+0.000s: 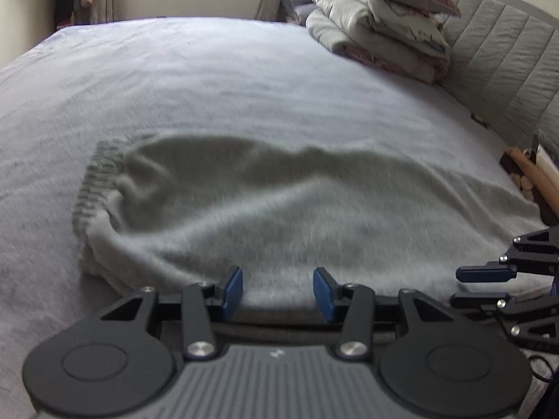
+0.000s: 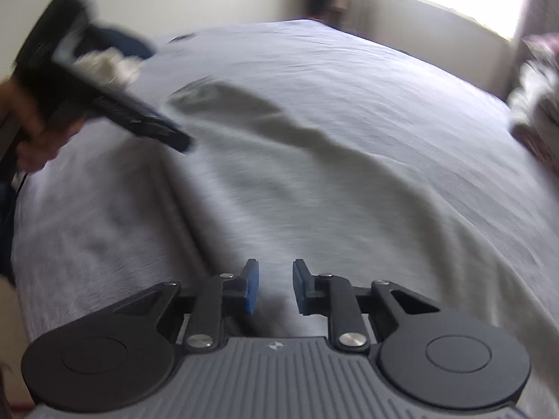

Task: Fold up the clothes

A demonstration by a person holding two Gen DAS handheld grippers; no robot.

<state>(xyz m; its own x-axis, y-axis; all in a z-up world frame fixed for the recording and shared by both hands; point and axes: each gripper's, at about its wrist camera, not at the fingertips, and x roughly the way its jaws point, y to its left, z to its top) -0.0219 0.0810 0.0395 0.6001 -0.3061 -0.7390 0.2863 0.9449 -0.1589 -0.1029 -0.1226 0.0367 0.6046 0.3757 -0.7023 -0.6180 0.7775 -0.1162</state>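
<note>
Grey garment (image 1: 279, 202) under tilted grippers.

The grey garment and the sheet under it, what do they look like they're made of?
Garment: probably soft fleece or brushed knit, matte and fuzzy, with a ribbed cuff. Sheet: looks like thin woven cotton, matte, finely creased. Blur leaves both uncertain.

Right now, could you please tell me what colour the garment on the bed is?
Light grey garment, clearest in the left wrist view.
</note>
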